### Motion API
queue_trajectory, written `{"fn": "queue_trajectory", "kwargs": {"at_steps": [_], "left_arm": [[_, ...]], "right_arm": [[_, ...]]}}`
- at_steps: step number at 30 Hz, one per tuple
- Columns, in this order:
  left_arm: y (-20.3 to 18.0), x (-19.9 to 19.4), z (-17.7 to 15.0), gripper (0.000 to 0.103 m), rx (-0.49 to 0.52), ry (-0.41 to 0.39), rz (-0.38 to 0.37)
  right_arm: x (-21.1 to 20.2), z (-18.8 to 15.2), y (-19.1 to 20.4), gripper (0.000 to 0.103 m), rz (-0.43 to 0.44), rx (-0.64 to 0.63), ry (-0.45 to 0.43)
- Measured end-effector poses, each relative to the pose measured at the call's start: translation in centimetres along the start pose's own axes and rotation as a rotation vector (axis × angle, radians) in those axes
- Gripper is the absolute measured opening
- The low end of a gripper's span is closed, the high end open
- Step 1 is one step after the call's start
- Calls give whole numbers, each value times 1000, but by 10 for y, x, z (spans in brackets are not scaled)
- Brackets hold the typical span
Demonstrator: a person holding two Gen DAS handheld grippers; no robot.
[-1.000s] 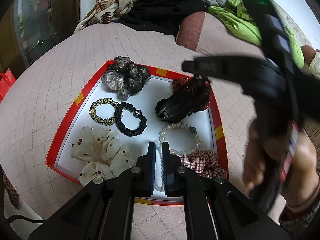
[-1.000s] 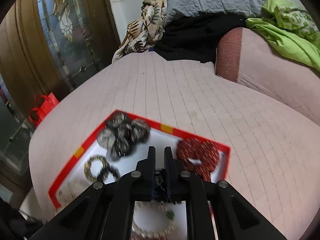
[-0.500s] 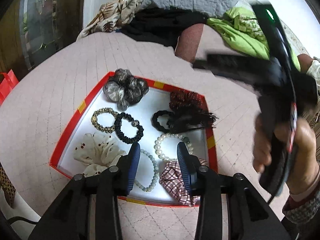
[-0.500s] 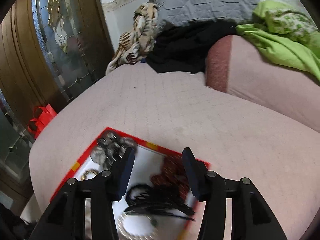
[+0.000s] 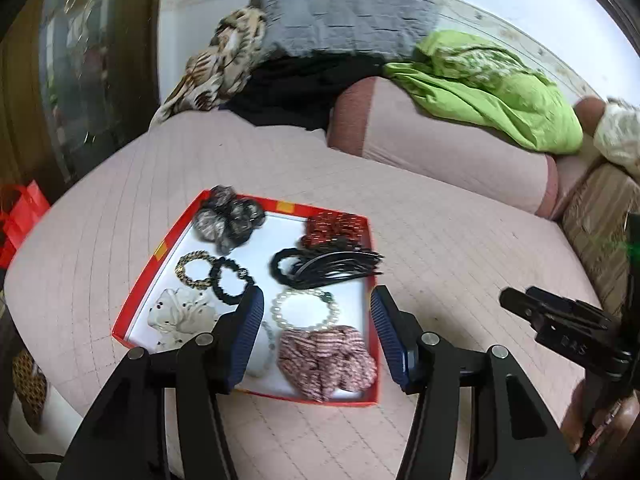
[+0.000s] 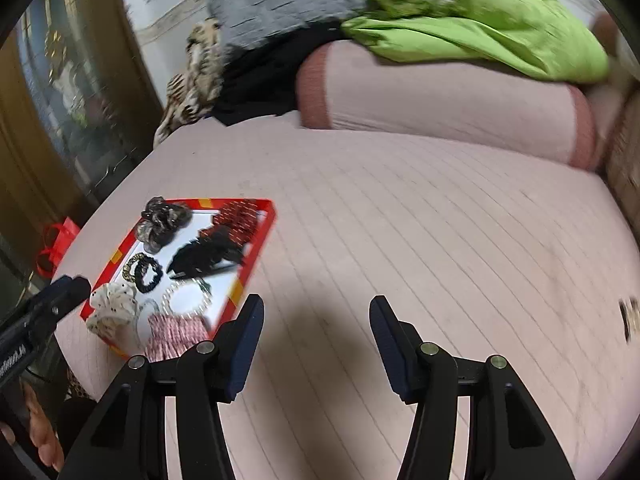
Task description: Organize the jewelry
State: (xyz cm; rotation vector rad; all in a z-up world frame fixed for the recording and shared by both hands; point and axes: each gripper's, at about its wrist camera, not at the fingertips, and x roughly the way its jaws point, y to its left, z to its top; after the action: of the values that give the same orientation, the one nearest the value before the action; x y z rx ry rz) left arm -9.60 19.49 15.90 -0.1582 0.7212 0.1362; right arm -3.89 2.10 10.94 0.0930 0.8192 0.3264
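Now both claws hold nothing and their jaws are opening: the left gripper [image 5: 317, 334] hangs above the red tray [image 5: 136, 296] of jewelry, over the pearl bracelet [image 5: 306, 309]; the right gripper [image 6: 316, 336] is over bare mattress [image 6: 420, 240] beside it.

Left hand-held gripper [image 5: 316, 332], right hand-held gripper [image 6: 316, 332]: jaws opening, nothing between.

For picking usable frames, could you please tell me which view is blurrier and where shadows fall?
Right wrist view: motion-smeared, worst on the red-rimmed white tray and green blanket; dark shadow on the pink quilted bedcover. Left wrist view: tray contents fairly sharp, fisheye-bent edges.
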Motion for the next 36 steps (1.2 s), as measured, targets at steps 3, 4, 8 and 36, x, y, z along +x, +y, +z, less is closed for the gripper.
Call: {"fn": "queue_trajectory", "kwargs": {"at_steps": [3,4,8,36], "left_arm": [[-26,-16,-2,59,83,-49,43],[-36,-23,-3,61,114,-79,62],[-65,-56,-5,83,182,-237,147],[-70,-123,-7,103,80,-305,157]], "right_arm": [[-20,-13,-16,60,-13,34,-16],[-27,-17,-20,60,-17,43,-21],[-50,-29,-31,60,-21,75,-43],[-86,-55,1,69,-83,48,-71]]}}
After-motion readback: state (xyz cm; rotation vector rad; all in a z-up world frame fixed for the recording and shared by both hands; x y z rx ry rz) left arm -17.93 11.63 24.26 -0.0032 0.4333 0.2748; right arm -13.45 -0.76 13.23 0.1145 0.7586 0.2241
